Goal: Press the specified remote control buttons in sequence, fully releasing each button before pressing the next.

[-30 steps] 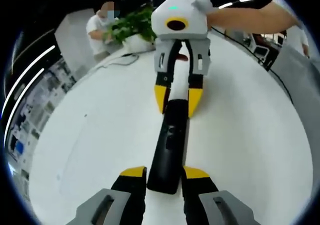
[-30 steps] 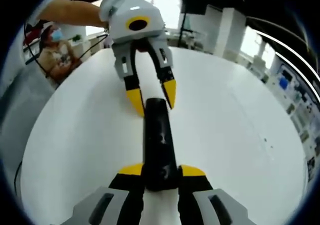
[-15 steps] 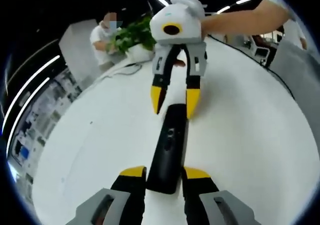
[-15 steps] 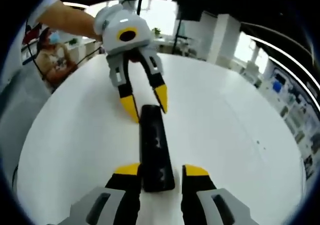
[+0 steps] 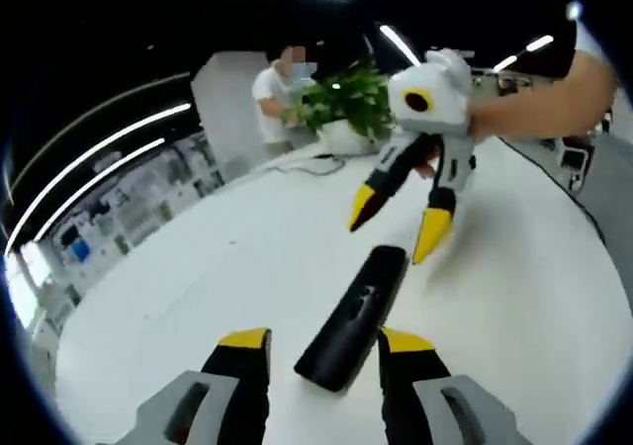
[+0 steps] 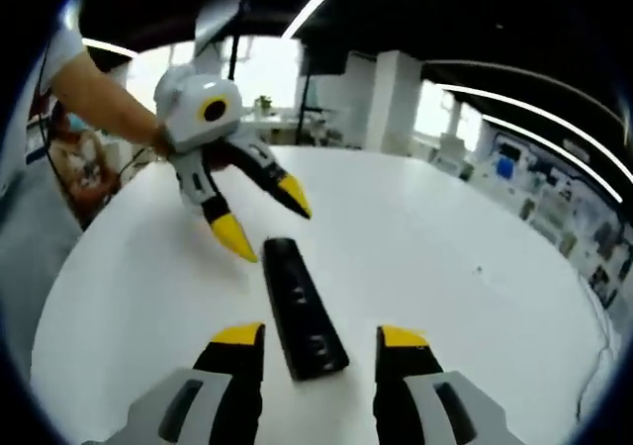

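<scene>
Black remote [image 5: 354,316] lies mid-tabletop [image 5: 198,277], freed. Both grippers have lifted clear since a second ago: left gripper [image 5: 315,344] and right gripper [image 6: 318,340] wide, empty. Release complete; next press possible.

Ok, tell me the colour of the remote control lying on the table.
Black. The remote control shows best in the right gripper view, lying on the white table.
</scene>
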Available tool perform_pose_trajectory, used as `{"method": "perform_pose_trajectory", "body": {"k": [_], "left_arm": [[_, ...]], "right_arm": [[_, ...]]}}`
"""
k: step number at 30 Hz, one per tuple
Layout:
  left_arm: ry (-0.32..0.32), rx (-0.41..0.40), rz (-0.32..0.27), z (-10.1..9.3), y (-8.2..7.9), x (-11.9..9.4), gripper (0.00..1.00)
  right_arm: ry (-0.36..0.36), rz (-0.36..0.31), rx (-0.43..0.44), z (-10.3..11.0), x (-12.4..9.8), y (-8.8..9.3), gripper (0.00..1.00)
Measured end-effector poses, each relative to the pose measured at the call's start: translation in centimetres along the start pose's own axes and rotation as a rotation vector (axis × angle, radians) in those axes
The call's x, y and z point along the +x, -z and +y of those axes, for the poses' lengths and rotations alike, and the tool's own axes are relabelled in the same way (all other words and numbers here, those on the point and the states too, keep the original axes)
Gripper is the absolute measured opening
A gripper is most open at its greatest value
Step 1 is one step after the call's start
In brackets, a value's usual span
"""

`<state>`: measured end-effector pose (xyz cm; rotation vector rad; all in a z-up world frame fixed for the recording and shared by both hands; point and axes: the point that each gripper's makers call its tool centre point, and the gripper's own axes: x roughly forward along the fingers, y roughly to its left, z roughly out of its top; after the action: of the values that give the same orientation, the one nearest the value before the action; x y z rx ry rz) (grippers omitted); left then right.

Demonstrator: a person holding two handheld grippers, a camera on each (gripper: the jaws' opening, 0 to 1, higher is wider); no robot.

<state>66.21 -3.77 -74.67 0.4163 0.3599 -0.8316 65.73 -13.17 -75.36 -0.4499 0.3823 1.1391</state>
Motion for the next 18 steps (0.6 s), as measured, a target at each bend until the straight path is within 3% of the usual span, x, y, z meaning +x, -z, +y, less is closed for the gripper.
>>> {"method": "perform_pose_trajectory", "body": {"k": [1, 3, 8, 12, 14, 15, 18], "left_arm": [[-0.053, -0.022, -0.020, 0.4, 0.0, -0.3, 0.48], [-0.088, -0.061, -0.082, 0.3, -0.4, -0.7, 0.49], [-0.150, -0.126, -0.085, 0.2, -0.3, -1.6, 0.61], [-0.206, -0.255, -0.052, 0.4, 0.7, -2.4, 0.73], [-0.212, -0.315, -0.024, 0.1, 1.5, -2.6, 0.88], [-0.216, -0.348, -0.018, -0.1, 1.9, -2.8, 0.93], [-0.214, -0.348, -0.006, -0.3, 2.5, -3.4, 0.93]], "right_arm": [[0.025, -0.013, 0.003, 0.0, -0.1, -0.1, 0.40], [0.064, -0.041, 0.024, -0.2, -0.2, -0.4, 0.41], [0.138, -0.139, 0.222, -0.6, -1.2, -0.9, 0.52], [0.209, -0.120, 0.227, -0.4, -1.9, -0.1, 0.60], [0.259, -0.120, 0.238, -0.4, -2.7, 0.2, 0.60], [0.248, -0.125, 0.242, 0.1, -2.8, 0.2, 0.60], [0.265, -0.103, 0.255, 1.1, -3.7, 1.0, 0.58]]}}
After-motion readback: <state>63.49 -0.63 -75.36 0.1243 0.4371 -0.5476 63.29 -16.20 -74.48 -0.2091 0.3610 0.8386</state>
